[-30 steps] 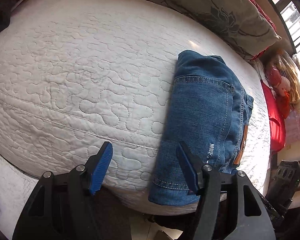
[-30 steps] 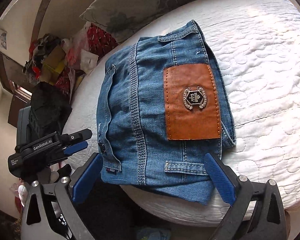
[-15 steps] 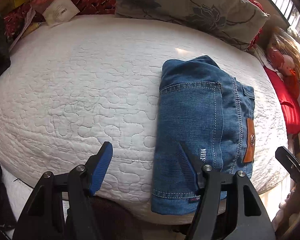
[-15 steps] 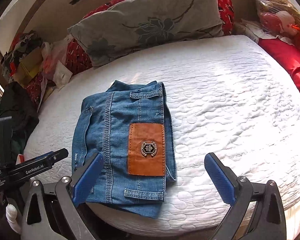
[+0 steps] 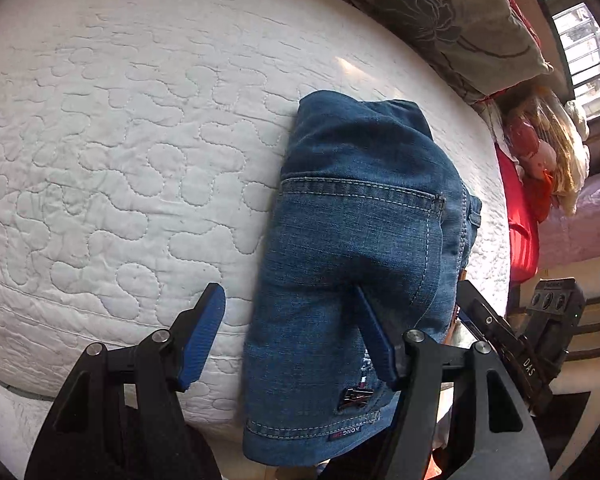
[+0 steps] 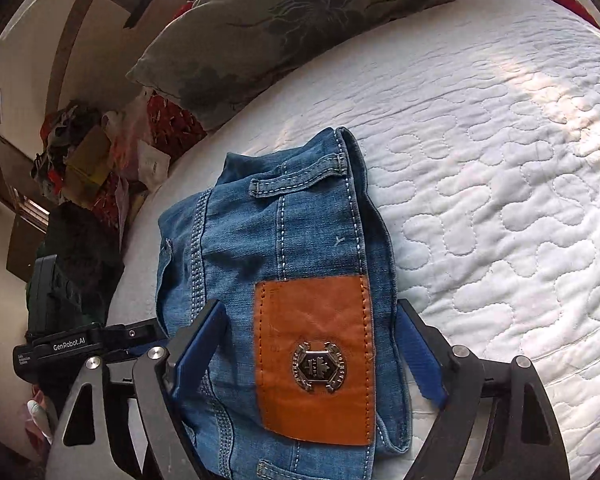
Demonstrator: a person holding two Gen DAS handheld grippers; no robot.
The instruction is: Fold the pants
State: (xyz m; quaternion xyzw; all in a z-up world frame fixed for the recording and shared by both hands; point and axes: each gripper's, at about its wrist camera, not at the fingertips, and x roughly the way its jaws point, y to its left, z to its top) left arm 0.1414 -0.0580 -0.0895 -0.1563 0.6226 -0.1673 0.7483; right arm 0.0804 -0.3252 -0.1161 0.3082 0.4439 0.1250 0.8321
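Both grippers have moved in on the folded jeans (image 5: 352, 264) lying on the white quilt (image 5: 112, 152). Left gripper (image 5: 290, 334) fingers stand apart, one pressing denim; right gripper (image 6: 312, 350) closes around the waistband.

You're in a home bedroom: white quilted mattress cover (image 5: 120, 160) under your grippers, grey floral pillow (image 6: 300, 20) ahead, cluttered heap of clothes and boxes (image 6: 76, 156) far left.
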